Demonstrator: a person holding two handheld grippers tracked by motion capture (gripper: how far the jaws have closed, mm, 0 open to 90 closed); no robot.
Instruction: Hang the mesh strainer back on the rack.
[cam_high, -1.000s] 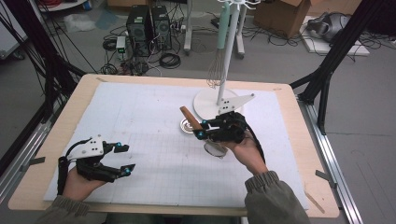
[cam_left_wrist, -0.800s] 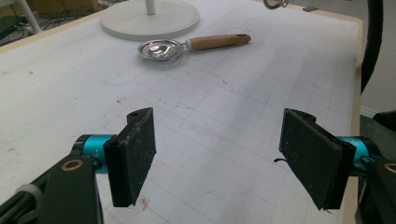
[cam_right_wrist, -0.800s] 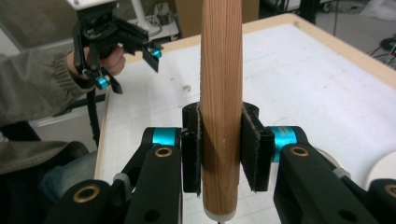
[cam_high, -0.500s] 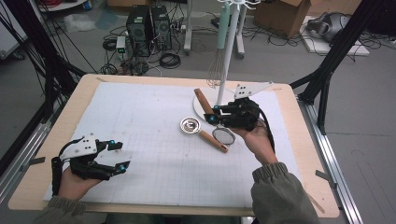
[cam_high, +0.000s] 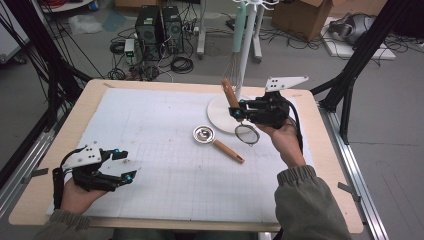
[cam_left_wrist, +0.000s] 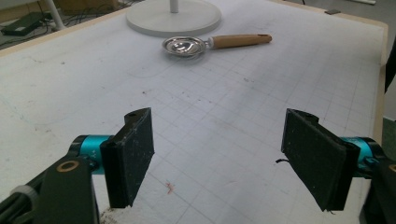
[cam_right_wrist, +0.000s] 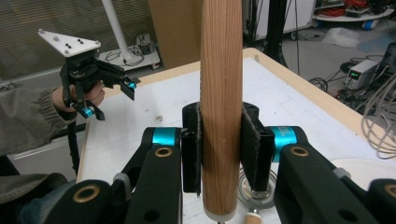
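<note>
The right gripper clamps a strainer's wooden handle, held above the stand's base. A spoon lies just beside that base. The left gripper, well away from it, hangs spread and empty.

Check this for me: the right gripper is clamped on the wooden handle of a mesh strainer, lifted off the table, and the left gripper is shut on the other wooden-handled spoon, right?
Not quite. The left gripper is open and holds nothing; the left gripper view shows its jaws apart, with the wooden-handled metal spoon lying farther off on the white gridded mat. The rest stands: the right gripper is shut on the wooden-handled mesh strainer, lifted off the table.
</note>
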